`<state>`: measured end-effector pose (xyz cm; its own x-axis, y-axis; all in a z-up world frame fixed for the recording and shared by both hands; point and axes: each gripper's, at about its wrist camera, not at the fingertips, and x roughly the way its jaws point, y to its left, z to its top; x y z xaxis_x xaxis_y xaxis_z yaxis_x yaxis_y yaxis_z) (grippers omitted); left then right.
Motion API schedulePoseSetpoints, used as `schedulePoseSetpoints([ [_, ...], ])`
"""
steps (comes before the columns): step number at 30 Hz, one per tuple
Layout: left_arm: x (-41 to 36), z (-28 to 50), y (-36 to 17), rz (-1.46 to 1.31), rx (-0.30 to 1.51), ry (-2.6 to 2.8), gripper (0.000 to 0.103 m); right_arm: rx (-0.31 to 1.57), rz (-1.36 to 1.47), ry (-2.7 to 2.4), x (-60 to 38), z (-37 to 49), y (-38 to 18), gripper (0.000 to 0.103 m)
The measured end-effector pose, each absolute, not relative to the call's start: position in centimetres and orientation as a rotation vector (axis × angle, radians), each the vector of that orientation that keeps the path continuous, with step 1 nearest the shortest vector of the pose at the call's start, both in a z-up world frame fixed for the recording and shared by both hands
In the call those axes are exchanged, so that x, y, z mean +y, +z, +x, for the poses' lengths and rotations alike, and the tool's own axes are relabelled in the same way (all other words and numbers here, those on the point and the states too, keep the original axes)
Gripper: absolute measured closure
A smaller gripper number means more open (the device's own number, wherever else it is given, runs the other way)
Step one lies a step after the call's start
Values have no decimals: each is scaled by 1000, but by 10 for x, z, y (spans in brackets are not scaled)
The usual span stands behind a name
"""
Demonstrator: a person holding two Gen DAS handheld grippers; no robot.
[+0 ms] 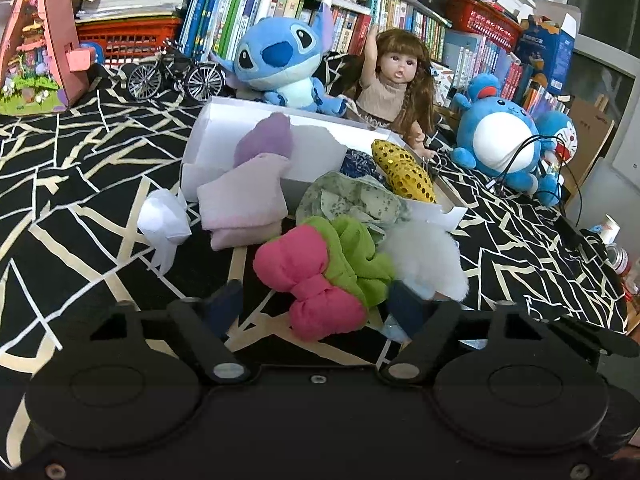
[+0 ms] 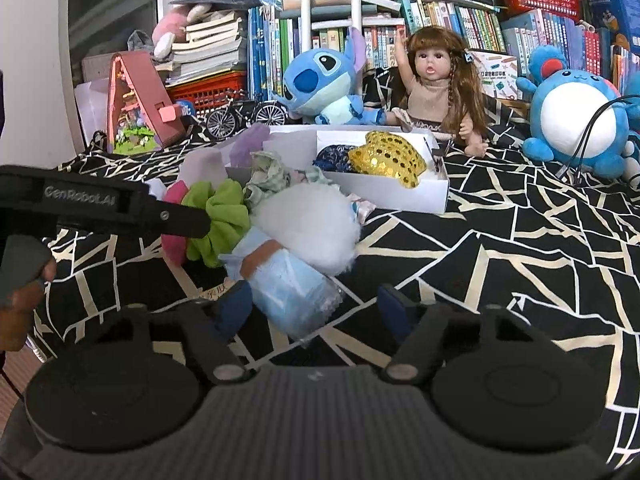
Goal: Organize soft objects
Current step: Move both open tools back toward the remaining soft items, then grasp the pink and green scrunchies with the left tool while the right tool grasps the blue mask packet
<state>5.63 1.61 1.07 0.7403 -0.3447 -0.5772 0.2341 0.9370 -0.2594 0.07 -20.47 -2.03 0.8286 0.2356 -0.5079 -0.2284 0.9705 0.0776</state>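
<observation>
Left wrist view: the left gripper [image 1: 316, 304] has its jaws spread wide, holding nothing, with the pink bow [image 1: 310, 285] lying on the black patterned cloth [image 1: 80, 184] between the two blue fingertips [image 1: 226, 304]. A green scrunchie [image 1: 360, 258] touches the bow on its right, and a white fluffy pompom [image 1: 424, 252] sits just beside that. Behind them lie a pale floral scrunchie [image 1: 354, 198], a folded pink cloth [image 1: 244, 200] and a white bow [image 1: 164, 220], all outside the white box [image 1: 224, 128]. A gold sequin piece [image 1: 402, 172] and a dark blue patterned fabric [image 1: 358, 162] rest inside the box. A Stitch plush [image 1: 280, 60] and a doll [image 1: 394, 84] sit behind the box

Right wrist view: the right gripper [image 2: 316, 308] is also wide open and empty; a clear packet of light blue fabric [image 2: 288, 284] lies on the cloth between its fingertips [image 2: 236, 306], nearer the left one. The pompom [image 2: 308, 224] rests against the packet's far end, with the green scrunchie [image 2: 224, 220] to its left. The left gripper's black body [image 2: 120, 208] reaches in from the left edge over the scrunchie. The gold sequin piece [image 2: 386, 158] lies in the right compartment of the box [image 2: 400, 194]
</observation>
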Motion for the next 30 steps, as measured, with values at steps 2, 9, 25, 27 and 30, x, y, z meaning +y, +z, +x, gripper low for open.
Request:
schedulePoseSetpoints([
  [2,15,59,9,-180,687,-311,63,550,13,244,-204,1,-22,41],
  [9,18,54,14,-124,678,-294,68,560,22,167,-216,6,-22,49],
  [25,47,43,23,-82,595,-162,21,495,79,216,-213,3,-13,13],
  [27,46,40,23,-101,576,-187,15,499,82,220,-208,6,-14,10],
  [30,41,39,22,-108,565,-226,13,499,88,224,-201,9,-15,8],
])
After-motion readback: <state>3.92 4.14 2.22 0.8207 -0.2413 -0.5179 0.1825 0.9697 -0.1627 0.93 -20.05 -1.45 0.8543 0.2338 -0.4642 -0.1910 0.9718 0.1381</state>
